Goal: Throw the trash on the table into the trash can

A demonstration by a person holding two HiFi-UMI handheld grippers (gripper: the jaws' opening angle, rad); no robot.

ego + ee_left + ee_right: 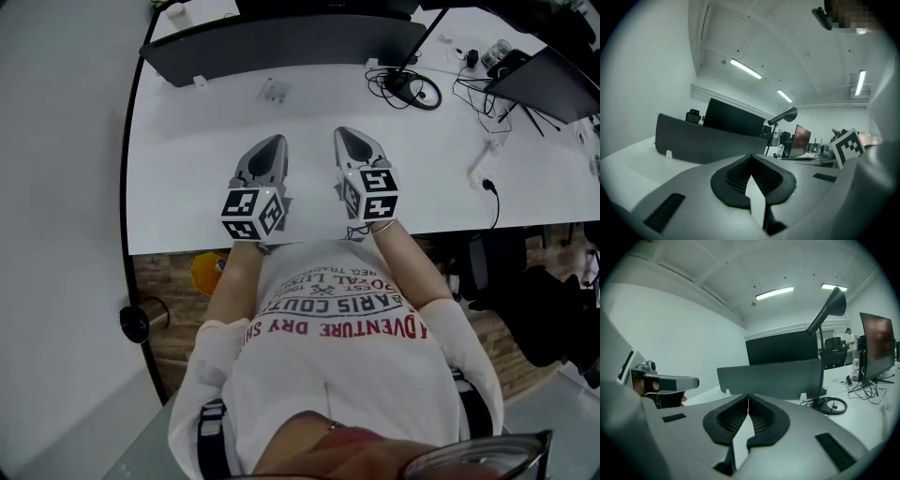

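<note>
1. White tabletop (187, 178), smooth and matt, filled the head view, with a long, low, dark divider panel (281, 42) standing along its far side and a loop of black cable (413, 91) coiled near the panel's right end
2. Left gripper (273, 142) and right gripper (349, 134) hung side by side over the table's near edge, both aimed toward the panel; each was a grey moulded shell that tapered to a point and carried a cube of black-and-white squares at its back
3. Seen in the left gripper view, the left gripper (751, 157) had its jaws pressed together at the tips with nothing between them; the right gripper (748, 396) had its jaws closed the same way and empty, the ribbed black pads meeting in a thin seam
4. A small pale crumpled scrap (274, 91), judged to be the trash, lay on the table just in front of the panel, ahead of the left gripper and well apart from both; it looked light, irregular and easily crushed
5. Work appeared to stand at the approach, with no pickup begun; the next move would call for one gripper to spread its jaws, reach forward, come down over the scrap and pinch it gently against the slick surface
6. No trash can could be made out; a yellow object (206, 272) below the table's near edge could not be identified
</note>
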